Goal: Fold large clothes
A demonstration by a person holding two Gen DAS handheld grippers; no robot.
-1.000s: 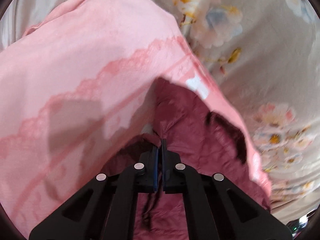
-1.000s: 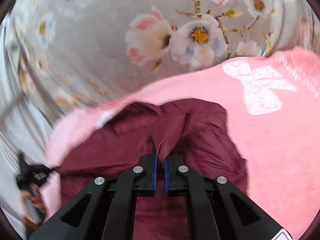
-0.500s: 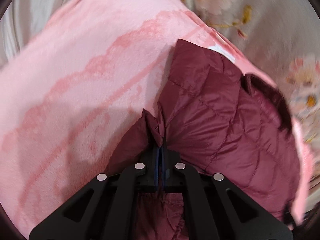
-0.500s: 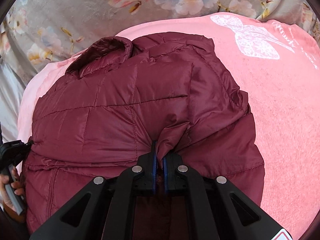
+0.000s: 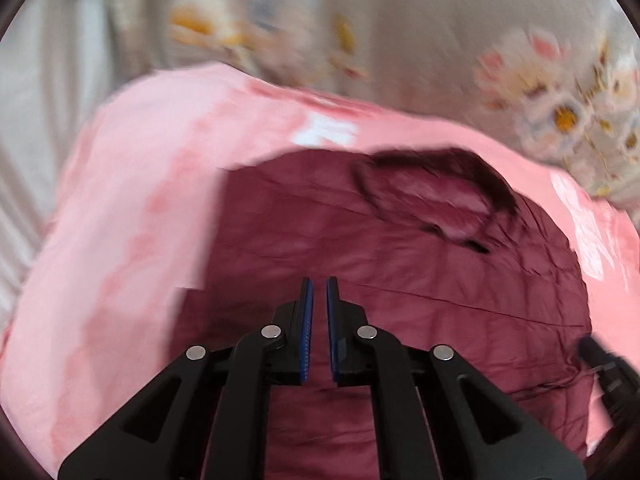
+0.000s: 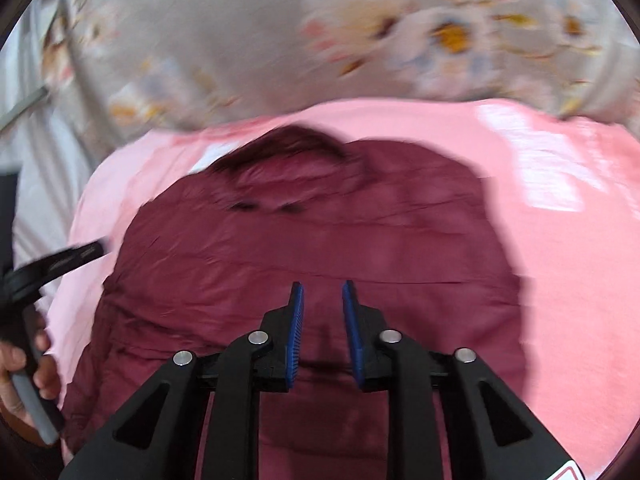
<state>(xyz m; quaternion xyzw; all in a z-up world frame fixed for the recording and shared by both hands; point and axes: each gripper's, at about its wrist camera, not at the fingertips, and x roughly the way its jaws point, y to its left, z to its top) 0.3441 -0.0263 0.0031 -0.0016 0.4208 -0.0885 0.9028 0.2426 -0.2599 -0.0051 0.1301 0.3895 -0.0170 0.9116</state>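
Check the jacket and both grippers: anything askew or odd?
Nothing stands out. The maroon puffer jacket lies spread on the pink blanket, collar at the far end. The left gripper and the right gripper are open above it, holding nothing. Motion blur hides finer wrinkles.

Ahead of the black, blue-padded left gripper (image 5: 317,292) lies a maroon jacket (image 5: 400,272), its collar (image 5: 436,196) darker at the rim and paler pink-red inside. Beyond and beside it spreads a pink blanket (image 5: 132,216) with deeper pink bands and white marks. Farther off, a grey sheet (image 6: 240,40) carries blurred white, pink and orange flowers. The right gripper (image 6: 322,300) is black and blue too.
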